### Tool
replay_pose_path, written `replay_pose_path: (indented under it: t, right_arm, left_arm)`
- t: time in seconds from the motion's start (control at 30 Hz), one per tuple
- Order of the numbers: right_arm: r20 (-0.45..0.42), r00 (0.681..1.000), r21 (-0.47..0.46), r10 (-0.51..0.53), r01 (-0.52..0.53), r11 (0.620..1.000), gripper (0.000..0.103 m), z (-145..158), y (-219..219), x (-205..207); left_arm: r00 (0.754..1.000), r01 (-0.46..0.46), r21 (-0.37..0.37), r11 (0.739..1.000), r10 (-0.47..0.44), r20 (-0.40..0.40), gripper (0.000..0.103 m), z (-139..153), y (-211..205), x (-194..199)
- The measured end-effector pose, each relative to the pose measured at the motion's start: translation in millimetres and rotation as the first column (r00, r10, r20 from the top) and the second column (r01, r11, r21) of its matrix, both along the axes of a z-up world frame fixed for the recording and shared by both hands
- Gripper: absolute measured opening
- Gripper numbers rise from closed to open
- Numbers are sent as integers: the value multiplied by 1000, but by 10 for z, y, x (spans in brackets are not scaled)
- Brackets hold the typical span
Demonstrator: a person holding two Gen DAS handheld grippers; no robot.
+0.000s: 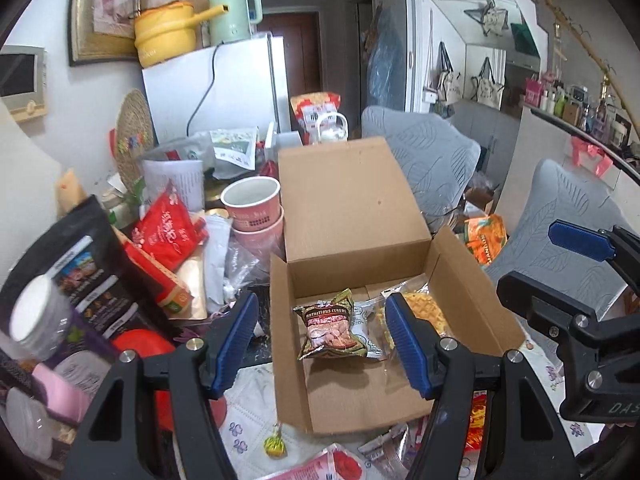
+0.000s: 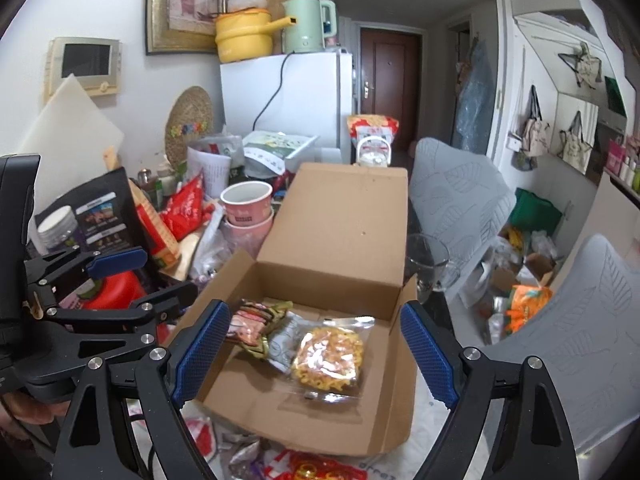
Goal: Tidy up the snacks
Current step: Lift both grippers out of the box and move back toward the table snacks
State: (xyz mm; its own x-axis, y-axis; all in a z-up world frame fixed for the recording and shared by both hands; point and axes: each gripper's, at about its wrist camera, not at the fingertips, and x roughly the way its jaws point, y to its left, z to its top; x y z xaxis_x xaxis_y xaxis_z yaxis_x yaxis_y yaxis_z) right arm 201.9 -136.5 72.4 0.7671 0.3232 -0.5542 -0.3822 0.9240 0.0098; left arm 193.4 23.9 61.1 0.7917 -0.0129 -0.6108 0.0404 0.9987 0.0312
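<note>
Currently: both grippers above the open cardboard box [image 1: 340, 216].
Left gripper [image 1: 322, 340] and right gripper [image 2: 316, 354]: jaws apart, empty. Cereal packet [image 1: 332, 330] and noodle packet [image 2: 328, 358] lie inside.

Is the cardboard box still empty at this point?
No: the cardboard box already holds a cereal packet and a clear bag of yellow snacks on its floor.

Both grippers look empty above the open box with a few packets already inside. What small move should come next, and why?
Probably lower one gripper toward a loose packet on the table in front of the cardboard box, such as the red and white packet. Both the left gripper and right gripper stand open with nothing between the pads, and the box holds only the cereal packet and the yellow snack bag.
</note>
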Motion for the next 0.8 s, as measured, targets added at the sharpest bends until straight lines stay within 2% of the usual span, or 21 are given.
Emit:
replay_pose_path:
  t: [0.43,0.8]
  right_arm:
    - [79,996,22,31,-33,999,88,266,-22,-747]
    - [111,990,33,89,-93,995,88,209,62,-1339]
  left_arm:
    - [997,-18,8,1000,17,78,66,308,100,-801]
    - [997,-14,22,1000,12,78,66,264,161,-1379]
